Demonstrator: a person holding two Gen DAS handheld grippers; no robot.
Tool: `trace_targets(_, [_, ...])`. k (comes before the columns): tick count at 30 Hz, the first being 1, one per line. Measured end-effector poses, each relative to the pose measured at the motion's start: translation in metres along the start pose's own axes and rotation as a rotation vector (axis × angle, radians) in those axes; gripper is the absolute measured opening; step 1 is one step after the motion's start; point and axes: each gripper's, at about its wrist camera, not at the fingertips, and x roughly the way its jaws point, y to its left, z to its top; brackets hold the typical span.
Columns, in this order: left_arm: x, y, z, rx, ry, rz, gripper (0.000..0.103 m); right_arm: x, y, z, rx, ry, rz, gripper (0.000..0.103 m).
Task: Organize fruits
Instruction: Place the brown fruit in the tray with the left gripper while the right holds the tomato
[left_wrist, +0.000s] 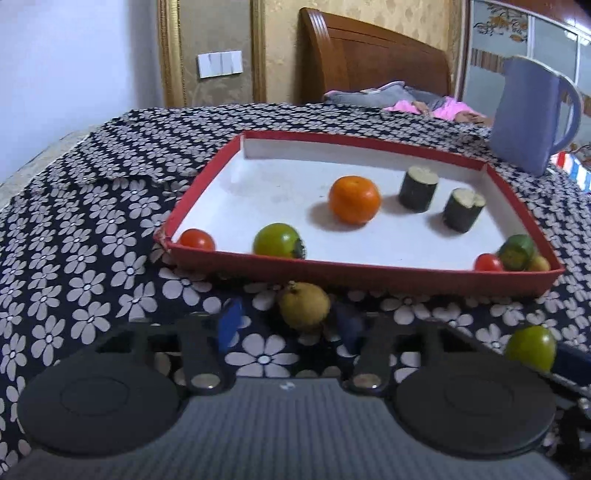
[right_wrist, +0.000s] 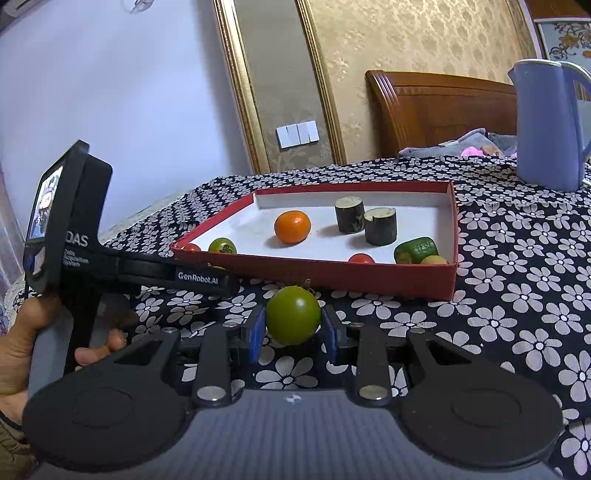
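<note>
My left gripper (left_wrist: 290, 326) stands low over the flowered cloth, its blue fingers (left_wrist: 231, 325) either side of a small yellow-brown fruit (left_wrist: 303, 304). The left pad is clear of it, so the jaws are open. My right gripper (right_wrist: 293, 332) is shut on a round green fruit (right_wrist: 293, 315), which also shows at the right edge of the left wrist view as the green fruit (left_wrist: 532, 347). Just ahead lies a red tray (left_wrist: 369, 271) with a white floor. It holds an orange (left_wrist: 354, 200), two dark green cylinders (left_wrist: 417, 188), red tomatoes (left_wrist: 197, 240) and a green tomato (left_wrist: 279, 240).
A blue jug (left_wrist: 528, 118) stands behind the tray's far right corner. A hand (right_wrist: 22, 350) holds the left gripper's handle at the left of the right wrist view. The cloth's edge (left_wrist: 44, 158) drops off at the left. Behind are a bed and a wooden headboard (left_wrist: 369, 62).
</note>
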Motion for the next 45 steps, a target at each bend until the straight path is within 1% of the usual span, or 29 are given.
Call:
trace_targets(1, [-0.001, 0.000, 0.000, 0.002, 0.001, -0.013, 0.027, 0.000, 0.000, 0.000, 0.000, 0.000, -0.001, 0.032])
trace_targets(2, [-0.003, -0.001, 0.000, 0.003, 0.004, -0.029, 0.026, 0.000, 0.001, 0.000, -0.002, -0.001, -0.002, 0.032])
trace_targets(8, [-0.017, 0.002, -0.007, 0.008, -0.015, -0.018, 0.025, -0.007, 0.003, 0.000, -0.001, -0.013, 0.006, 0.032])
trace_targets(11, [-0.030, 0.005, -0.007, 0.020, -0.050, 0.020, 0.025, -0.011, 0.005, 0.001, -0.003, -0.021, 0.012, 0.032])
trace_targets(17, [-0.056, 0.010, 0.010, 0.033, -0.131, 0.076, 0.025, -0.025, 0.009, 0.002, -0.006, -0.047, 0.028, 0.032])
trace_targets(23, [-0.062, 0.008, 0.031, 0.053, -0.174, 0.120, 0.025, -0.034, 0.010, 0.005, -0.005, -0.067, 0.040, 0.032])
trace_targets(27, [-0.060, 0.001, 0.044, 0.080, -0.197, 0.149, 0.026, -0.036, 0.009, 0.005, -0.006, -0.072, 0.044, 0.032])
trace_targets(35, [-0.041, -0.008, 0.066, 0.102, -0.207, 0.184, 0.026, -0.040, 0.006, 0.004, -0.007, -0.077, 0.048, 0.032])
trace_targets(45, [-0.004, -0.017, 0.088, 0.126, -0.179, 0.208, 0.026, -0.042, 0.003, 0.002, -0.001, -0.080, 0.051, 0.032])
